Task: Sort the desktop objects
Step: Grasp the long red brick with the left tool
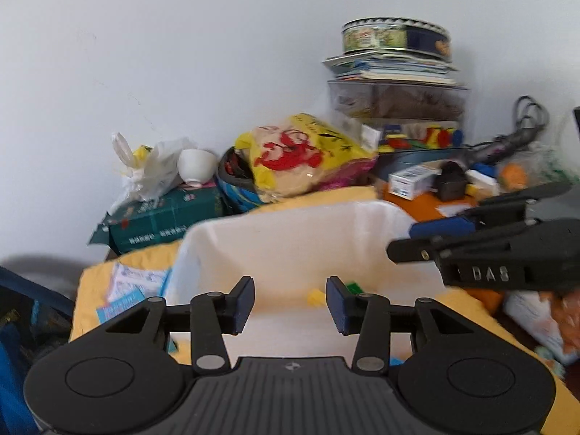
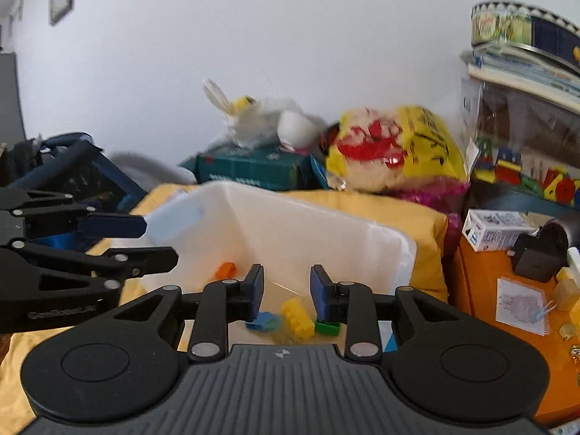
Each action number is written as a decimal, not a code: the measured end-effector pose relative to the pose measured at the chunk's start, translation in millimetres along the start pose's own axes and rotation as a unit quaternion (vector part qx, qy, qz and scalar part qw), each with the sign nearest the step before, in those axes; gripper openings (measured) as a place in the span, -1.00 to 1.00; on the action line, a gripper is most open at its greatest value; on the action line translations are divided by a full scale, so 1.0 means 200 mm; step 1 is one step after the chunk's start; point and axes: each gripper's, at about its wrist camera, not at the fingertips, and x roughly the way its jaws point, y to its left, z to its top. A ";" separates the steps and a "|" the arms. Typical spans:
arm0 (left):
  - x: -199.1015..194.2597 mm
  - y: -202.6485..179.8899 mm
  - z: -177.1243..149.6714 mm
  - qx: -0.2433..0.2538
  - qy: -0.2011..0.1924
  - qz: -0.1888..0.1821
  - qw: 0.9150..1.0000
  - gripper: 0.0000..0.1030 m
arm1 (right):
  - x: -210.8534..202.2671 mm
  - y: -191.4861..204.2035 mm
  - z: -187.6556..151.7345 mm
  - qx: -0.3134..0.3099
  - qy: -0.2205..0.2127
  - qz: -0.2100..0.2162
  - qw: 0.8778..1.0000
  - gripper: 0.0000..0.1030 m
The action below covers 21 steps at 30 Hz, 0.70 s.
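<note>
Toy bricks are sitting on the floor of the white bin (image 2: 326,224): a yellow brick (image 2: 297,317), a blue brick (image 2: 261,320), a green brick (image 2: 328,327) and an orange brick (image 2: 225,270) farther back on the left. I'm holding both tools above the bin, angled down into it. Left tool (image 1: 290,302) is standing about half open, pads clear of everything, nothing between them; yellow and green bits are showing in the gap below. Right tool (image 2: 286,291) is standing at a narrower gap, also empty, pads touching nothing, with the yellow brick lying below and apart from them. Each tool is showing side-on in the other's view. Bin is resting on a yellow cloth (image 2: 398,214). Behind it I'm seeing a yellow snack bag (image 1: 308,152), a green box (image 1: 163,217) and a white cup (image 1: 195,165). Orange counter (image 2: 489,290) at right is carrying small boxes. Both views are blurred.
</note>
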 end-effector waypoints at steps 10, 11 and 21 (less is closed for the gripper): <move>-0.13 -0.30 -0.45 0.087 0.084 -0.089 0.989 -0.07 | -0.16 0.09 -0.43 -0.052 0.100 0.003 0.994 -0.38; -0.11 -0.32 -0.46 0.091 0.091 -0.109 0.986 -0.07 | -0.16 0.08 -0.48 -0.045 0.120 0.002 0.992 -0.38; 0.16 -0.44 -0.55 0.152 0.155 -0.138 0.966 -0.22 | -0.17 0.05 -0.62 -0.074 0.155 -0.032 0.985 -0.38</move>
